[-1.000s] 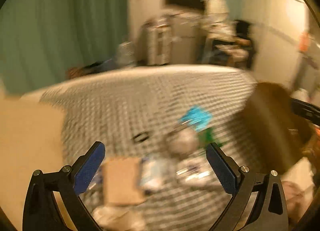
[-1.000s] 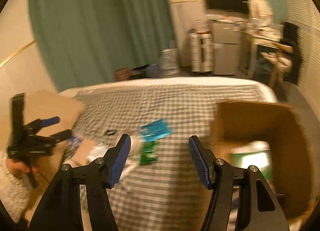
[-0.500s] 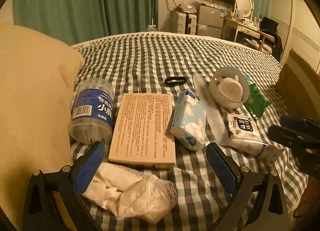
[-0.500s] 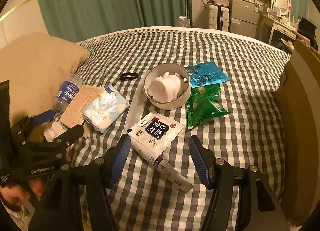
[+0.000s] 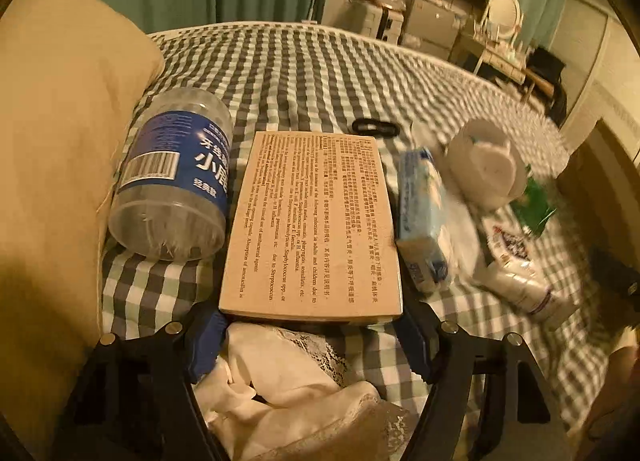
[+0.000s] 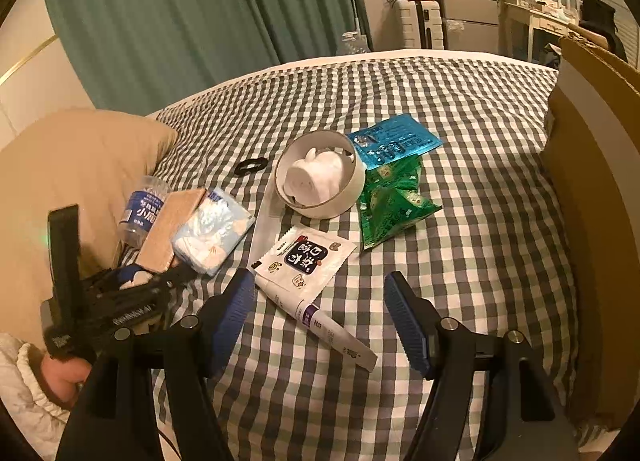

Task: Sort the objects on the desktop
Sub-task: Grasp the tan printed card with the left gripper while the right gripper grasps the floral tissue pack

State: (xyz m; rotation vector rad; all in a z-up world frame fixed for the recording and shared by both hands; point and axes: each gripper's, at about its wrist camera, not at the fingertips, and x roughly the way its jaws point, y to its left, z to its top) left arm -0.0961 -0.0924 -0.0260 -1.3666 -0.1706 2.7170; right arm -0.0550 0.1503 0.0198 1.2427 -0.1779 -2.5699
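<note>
Objects lie on a checked bedspread (image 6: 460,221). My left gripper (image 5: 308,337) is open, its jaws on either side of a white lace cloth (image 5: 288,385), just short of a tan printed box (image 5: 312,221). A clear jar with a blue label (image 5: 176,177) lies left of the box, a blue tissue pack (image 5: 420,217) right of it. My right gripper (image 6: 320,317) is open above a white tube (image 6: 320,321) and a white sachet (image 6: 308,257). Beyond are a round white holder (image 6: 320,177), a green packet (image 6: 392,205) and a blue packet (image 6: 392,141).
A tan pillow (image 6: 68,165) lies at the left. A cardboard box (image 6: 592,181) stands at the right edge of the bed. A black hair tie (image 6: 250,166) lies behind the objects. Green curtains (image 6: 200,21) and furniture stand behind the bed.
My left gripper has moved forward and down, so its jaws now flank the lace cloth. My right gripper has come slightly closer to the tube and sachet.
</note>
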